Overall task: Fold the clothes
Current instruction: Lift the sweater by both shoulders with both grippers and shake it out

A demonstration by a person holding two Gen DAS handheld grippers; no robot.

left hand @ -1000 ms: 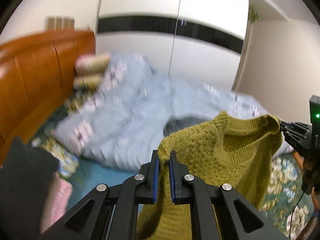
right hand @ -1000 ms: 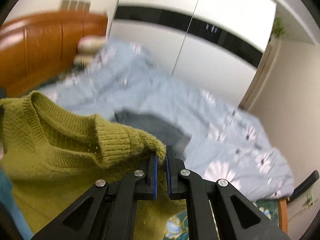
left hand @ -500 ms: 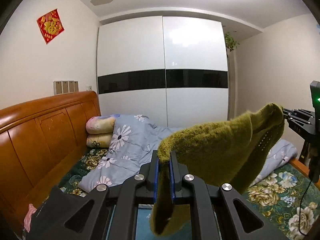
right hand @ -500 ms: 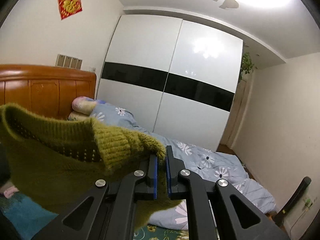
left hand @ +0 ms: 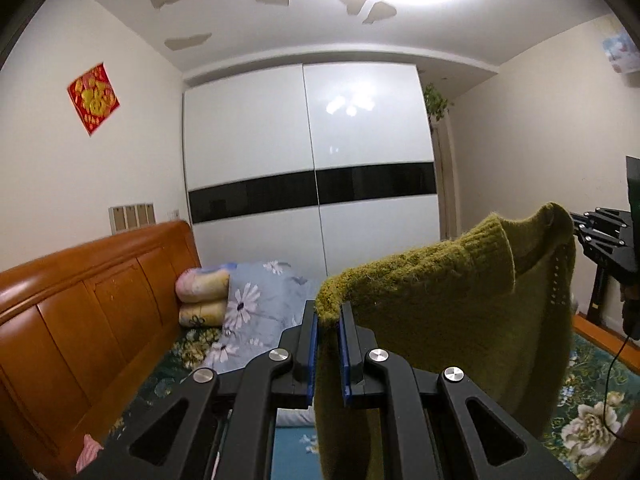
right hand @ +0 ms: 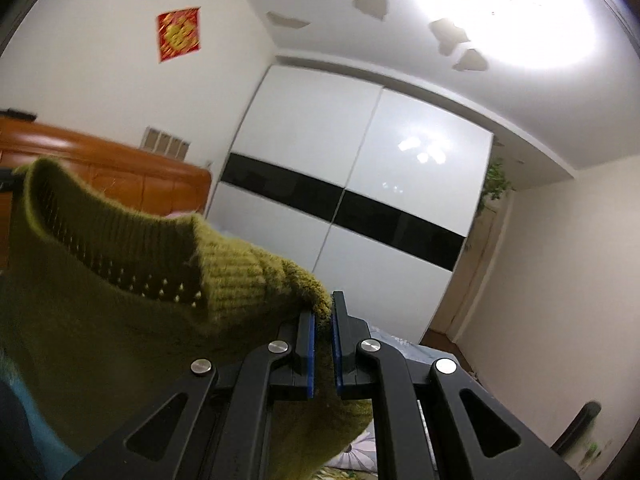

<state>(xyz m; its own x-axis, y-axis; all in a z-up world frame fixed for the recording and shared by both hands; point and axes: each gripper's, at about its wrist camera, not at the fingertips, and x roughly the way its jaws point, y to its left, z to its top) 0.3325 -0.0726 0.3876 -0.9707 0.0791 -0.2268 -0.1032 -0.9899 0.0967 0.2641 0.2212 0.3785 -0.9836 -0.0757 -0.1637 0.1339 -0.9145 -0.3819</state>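
An olive-green knitted sweater [left hand: 440,320] hangs in the air between my two grippers, held by its shoulders with the ribbed collar on top. My left gripper [left hand: 328,316] is shut on one shoulder of it. My right gripper [right hand: 323,312] is shut on the other shoulder; the sweater [right hand: 120,300] spreads to the left in that view. The right gripper also shows at the right edge of the left wrist view [left hand: 600,236]. The sweater's lower part hangs down out of sight.
A bed with a blue flowered duvet [left hand: 260,300], stacked pillows [left hand: 202,296] and an orange wooden headboard [left hand: 92,304] lies below. A white sliding wardrobe [left hand: 312,176] stands ahead. A green floral bedspread [left hand: 588,412] shows at the lower right.
Both grippers have lifted the sweater high and tilted upward: the view went from the bed to the wardrobe and ceiling. Both stay shut on the sweater.
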